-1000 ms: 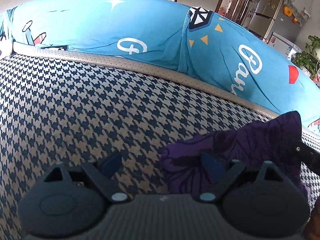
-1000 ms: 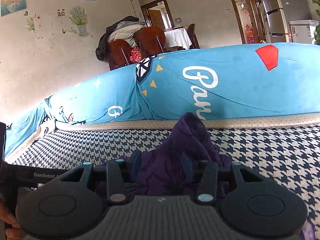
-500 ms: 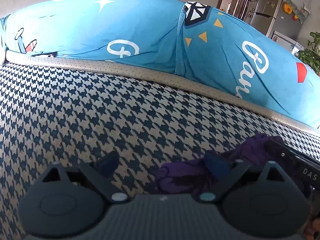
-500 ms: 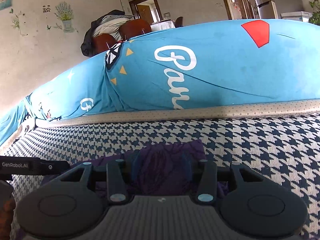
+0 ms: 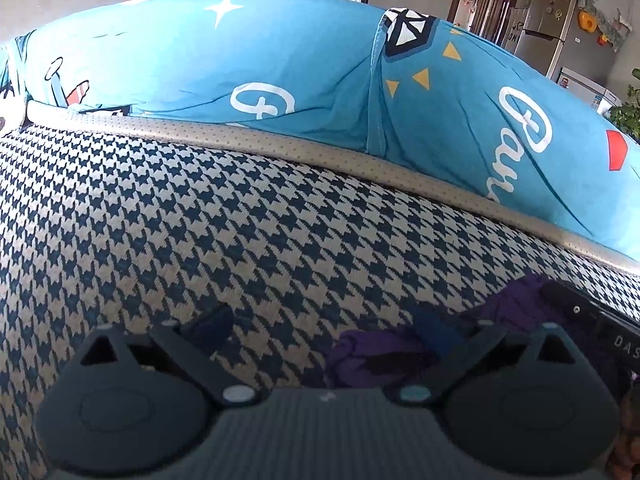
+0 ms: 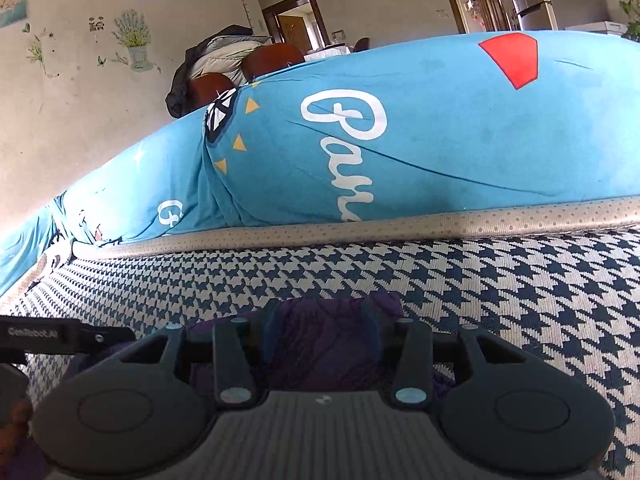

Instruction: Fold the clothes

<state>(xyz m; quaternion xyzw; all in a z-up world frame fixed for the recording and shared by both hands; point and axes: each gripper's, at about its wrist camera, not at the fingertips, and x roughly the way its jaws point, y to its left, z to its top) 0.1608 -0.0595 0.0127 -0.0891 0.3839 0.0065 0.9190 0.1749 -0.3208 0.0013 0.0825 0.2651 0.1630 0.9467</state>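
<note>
A dark purple garment (image 6: pixel 324 344) lies low on the houndstooth sofa seat (image 6: pixel 520 288). In the right wrist view my right gripper (image 6: pixel 322 332) has its fingers on either side of a fold of the garment, with cloth filling the gap between them. In the left wrist view my left gripper (image 5: pixel 320 328) is wide open over the seat (image 5: pixel 200 220); its right finger (image 5: pixel 430 330) rests at the left edge of the purple garment (image 5: pixel 380 356). The right gripper's body (image 5: pixel 592 320) shows at the far right of that view.
A blue printed back cushion (image 5: pixel 320 80) runs along the rear of the seat, edged by a beige piping strip (image 5: pixel 320 152). It also shows in the right wrist view (image 6: pixel 440 140). Chairs, a doorway and a fridge stand beyond the sofa.
The garment, raised in a peak a second ago, has come down flat on the seat with the right gripper. The left gripper stays open and has shifted slightly.
</note>
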